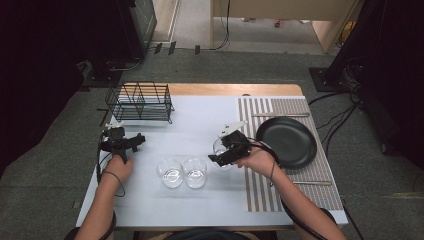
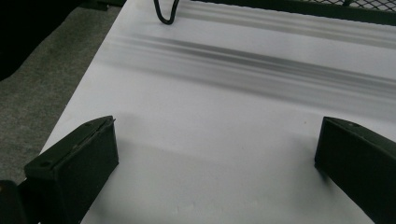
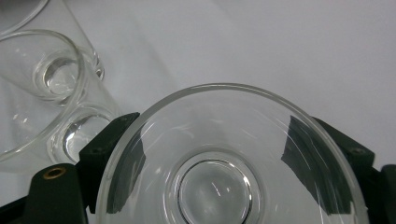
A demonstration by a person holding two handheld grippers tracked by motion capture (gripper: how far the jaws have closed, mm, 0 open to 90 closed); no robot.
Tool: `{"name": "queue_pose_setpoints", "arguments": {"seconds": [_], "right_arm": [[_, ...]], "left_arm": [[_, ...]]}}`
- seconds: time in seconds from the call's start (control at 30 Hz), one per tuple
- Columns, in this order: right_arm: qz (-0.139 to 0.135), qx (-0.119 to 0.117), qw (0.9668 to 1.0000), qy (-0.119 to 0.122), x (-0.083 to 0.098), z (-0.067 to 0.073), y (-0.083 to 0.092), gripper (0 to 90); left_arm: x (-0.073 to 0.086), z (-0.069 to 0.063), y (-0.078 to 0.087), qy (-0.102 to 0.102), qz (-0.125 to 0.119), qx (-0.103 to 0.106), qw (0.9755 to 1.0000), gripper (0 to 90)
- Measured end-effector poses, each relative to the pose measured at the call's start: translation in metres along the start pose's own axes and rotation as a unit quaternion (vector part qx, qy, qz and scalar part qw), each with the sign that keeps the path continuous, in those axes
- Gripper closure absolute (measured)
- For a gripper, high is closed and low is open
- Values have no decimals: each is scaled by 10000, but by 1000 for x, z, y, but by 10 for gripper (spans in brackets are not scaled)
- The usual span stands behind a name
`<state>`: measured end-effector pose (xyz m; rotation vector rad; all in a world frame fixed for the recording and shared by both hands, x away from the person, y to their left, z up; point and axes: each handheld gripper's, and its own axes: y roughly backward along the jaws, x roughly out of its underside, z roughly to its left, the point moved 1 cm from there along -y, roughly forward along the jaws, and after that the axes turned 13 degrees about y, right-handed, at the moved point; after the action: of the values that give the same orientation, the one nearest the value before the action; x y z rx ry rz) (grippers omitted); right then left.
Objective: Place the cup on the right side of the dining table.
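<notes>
Step in hand: moving clear glasses about the table; the third one is in the grip now.

Right gripper (image 1: 226, 148) sits just left of the striped mat (image 1: 260, 187), near the black plate (image 1: 286, 141). In the right gripper view its two jaws stand on either side of a glass (image 3: 224, 163), pressed to the wall from outside, so the jaws are closed on the glass. The camera looks down into the mouth and the round base shows at the bottom. In the high view the same glass (image 1: 220, 147) is partly hidden under the gripper; I cannot tell whether its base is on the table or just off it.

Two more glasses (image 1: 182, 172) stand side by side, touching or nearly so, in the middle of the white tabletop (image 1: 200, 120), left of the held one.

Left gripper (image 1: 120, 142) is held over the left edge of the table, in front of the wire rack (image 1: 140, 102). Its jaws are spread wide with nothing between them, bare table under them in the left gripper view.

Judgement: the grasp looks made, and a carry comes next, perhaps toward the rack or beside the pair. Next move calls for a steady, upright lift. Glass is smooth, so hold the pressure and keep clear of the neighbouring pair.
</notes>
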<state>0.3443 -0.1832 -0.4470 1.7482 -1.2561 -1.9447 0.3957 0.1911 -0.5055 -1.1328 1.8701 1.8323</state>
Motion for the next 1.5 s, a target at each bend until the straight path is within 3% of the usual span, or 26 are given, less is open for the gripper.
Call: {"name": "queue_pose_setpoints", "arguments": {"seconds": [0.57, 0.67, 1.5], "right_arm": [[-54, 370, 9992, -121, 0, -10, 1, 192], [-36, 479, 9988, -11, 0, -10, 1, 192], [-89, 656, 9975, -248, -6, -25, -3, 192]], "left_arm": [[0, 0, 0, 3, -2, -1, 10000, 0], [0, 0, 0, 3, -3, 0, 10000, 0], [0, 0, 0, 1, -6, -1, 10000, 0]]}}
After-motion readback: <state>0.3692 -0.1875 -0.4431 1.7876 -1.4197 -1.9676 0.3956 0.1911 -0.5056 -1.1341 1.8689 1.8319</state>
